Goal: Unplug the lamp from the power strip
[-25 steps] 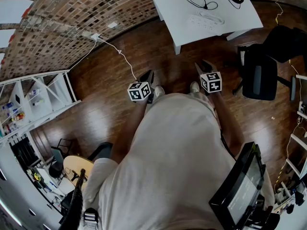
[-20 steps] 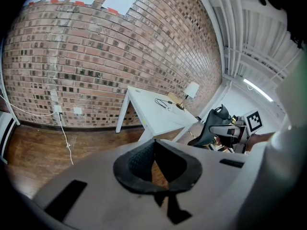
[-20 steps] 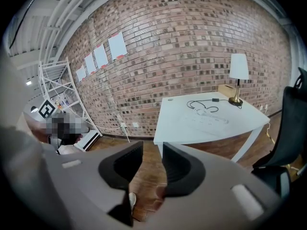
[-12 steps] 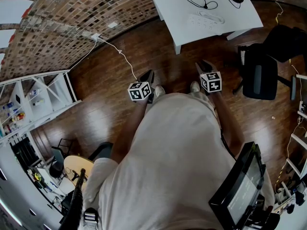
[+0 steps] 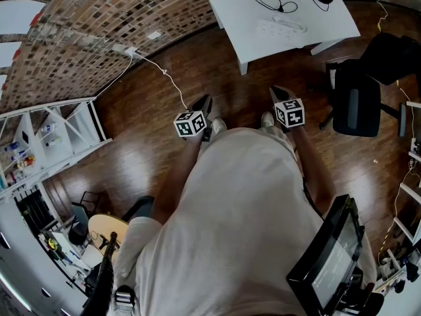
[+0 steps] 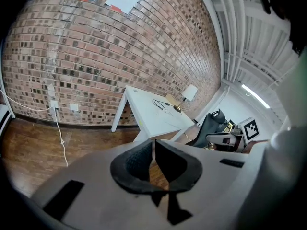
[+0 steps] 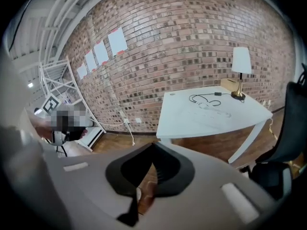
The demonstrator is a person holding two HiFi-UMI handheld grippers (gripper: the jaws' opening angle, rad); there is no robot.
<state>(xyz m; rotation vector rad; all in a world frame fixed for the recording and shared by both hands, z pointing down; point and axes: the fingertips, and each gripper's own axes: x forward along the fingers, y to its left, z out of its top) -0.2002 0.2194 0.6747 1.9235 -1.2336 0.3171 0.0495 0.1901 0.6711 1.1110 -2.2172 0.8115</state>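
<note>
The white rectangular table (image 5: 263,41) stands at the top of the head view. On it lie the long white power strip (image 5: 283,26), a looped black cord (image 5: 273,2) and, at the frame's upper right, the brass-based lamp with a white shade (image 7: 241,60). Lower in the frame, well apart from the table, the left gripper (image 6: 153,145) has its jaws pressed together and empty. The right gripper (image 7: 153,150) has its jaws closing fully together on nothing.

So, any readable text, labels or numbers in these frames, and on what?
No readable text anywhere.
Only square marker patterns, no letters, on left cube and right cube.
Too small to read: wall sheets.
Too blurred to read: screen.
</note>
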